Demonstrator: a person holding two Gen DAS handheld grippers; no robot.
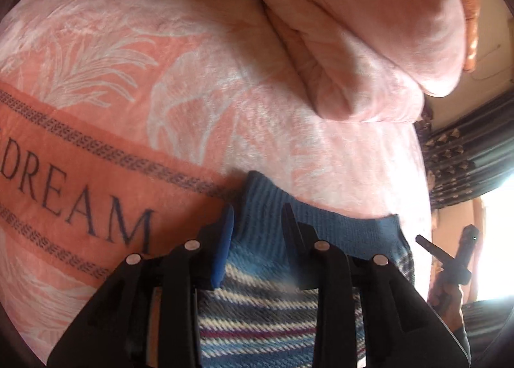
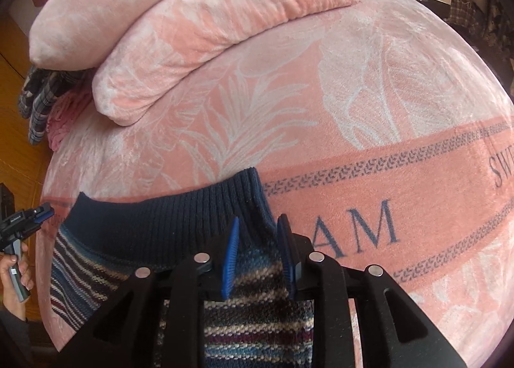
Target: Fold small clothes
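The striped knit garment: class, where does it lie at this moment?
In both wrist views the striped knit garment lies at the bottom centre, on the pink blanket, its dark ribbed band beside the printed lettering.

Knitted garment [image 2: 167, 239] lies on the blanket [image 2: 321, 111] covering the bed, at its near edge. Folded bedding [image 2: 192, 24] sits behind it. Left tongs [image 1: 257, 239] and right tongs [image 2: 258, 255] each straddle its ribbed band.

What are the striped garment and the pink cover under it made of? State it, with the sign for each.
Striped garment: knitted yarn, likely wool or acrylic; visible stitches, ribbed navy band.
Pink cover: plush fleece, probably synthetic; soft sheen, brushed nap, pale leaf pattern.
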